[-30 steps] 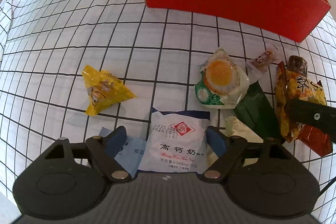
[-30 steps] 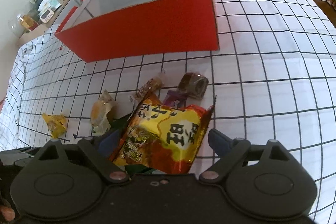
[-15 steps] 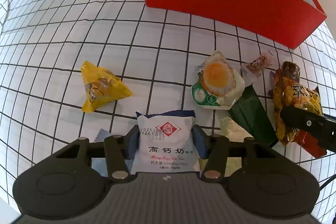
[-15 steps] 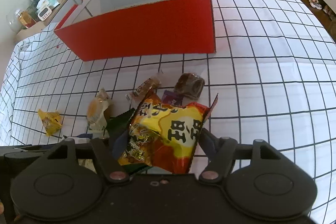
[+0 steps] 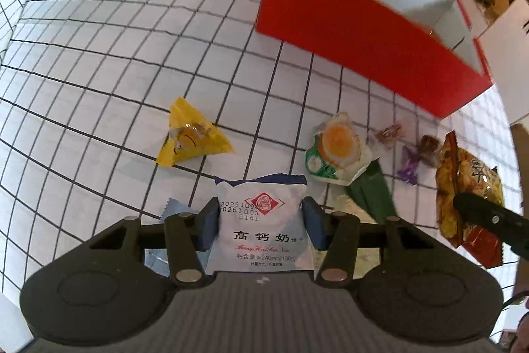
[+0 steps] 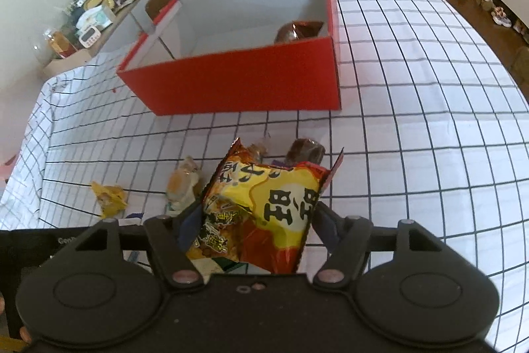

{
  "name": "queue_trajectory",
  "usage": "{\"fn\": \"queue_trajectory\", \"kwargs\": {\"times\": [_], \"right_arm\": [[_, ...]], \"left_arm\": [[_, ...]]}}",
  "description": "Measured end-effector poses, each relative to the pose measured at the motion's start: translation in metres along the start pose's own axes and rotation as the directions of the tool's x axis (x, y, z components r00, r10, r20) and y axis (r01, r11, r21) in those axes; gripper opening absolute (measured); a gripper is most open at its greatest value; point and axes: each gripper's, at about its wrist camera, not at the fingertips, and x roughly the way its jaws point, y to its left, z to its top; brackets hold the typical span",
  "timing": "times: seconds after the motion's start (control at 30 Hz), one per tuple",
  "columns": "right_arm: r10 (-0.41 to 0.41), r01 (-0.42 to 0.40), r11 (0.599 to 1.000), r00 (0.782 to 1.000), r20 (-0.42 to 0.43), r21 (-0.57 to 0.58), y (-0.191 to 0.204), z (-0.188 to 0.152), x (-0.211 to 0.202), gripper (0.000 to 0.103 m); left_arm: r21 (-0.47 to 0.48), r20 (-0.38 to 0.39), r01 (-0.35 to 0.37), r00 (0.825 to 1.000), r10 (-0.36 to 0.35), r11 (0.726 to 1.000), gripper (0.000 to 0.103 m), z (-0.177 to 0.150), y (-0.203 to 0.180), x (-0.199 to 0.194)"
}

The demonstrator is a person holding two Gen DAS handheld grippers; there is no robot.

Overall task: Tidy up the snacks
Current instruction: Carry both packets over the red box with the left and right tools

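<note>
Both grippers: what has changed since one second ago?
The left gripper closed its fingers on the white-and-blue biscuit packet and lifted it. The right gripper did the same with the yellow-and-red snack bag. The red cardboard box stayed put.

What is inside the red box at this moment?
In the right wrist view, the red box holds one dark brown shiny packet in its right corner. The front wall covers the floor, so I cannot say whether other snacks lie lower.
</note>
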Motion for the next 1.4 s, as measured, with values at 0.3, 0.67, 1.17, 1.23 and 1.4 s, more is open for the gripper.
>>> {"fn": "queue_trajectory", "kwargs": {"times": [0.3,0.67,1.17,1.23,1.4], "right_arm": [[0.036,-0.033,0.997,0.998,0.049,-0.063,0.014,0.021,-0.028,0.070],[0.042,-0.023,0.989,0.991,0.127,-0.148,0.025,0.059,-0.054,0.070],[0.008,0.030,0.982,0.980,0.200,-0.186,0.032,0.138,-0.036,0.070],[0.002,0.036,0.982,0.980,0.200,-0.186,0.032,0.147,-0.030,0.070],[-0.017,0.053,0.980,0.982,0.188,-0.193,0.031,0.162,-0.008,0.070]], "left_arm": [[0.018,0.072,0.013,0.997,-0.015,1.000,0.052,0.016,-0.008,-0.050],[0.082,0.182,-0.008,0.983,-0.007,0.997,0.052,0.061,-0.030,-0.101],[0.189,0.292,-0.064,0.956,0.006,0.980,0.052,0.149,-0.083,-0.103],[0.198,0.309,-0.072,0.951,0.007,0.978,0.052,0.161,-0.089,-0.098],[0.212,0.313,-0.078,0.950,0.008,0.974,0.052,0.185,-0.099,-0.076]]}}
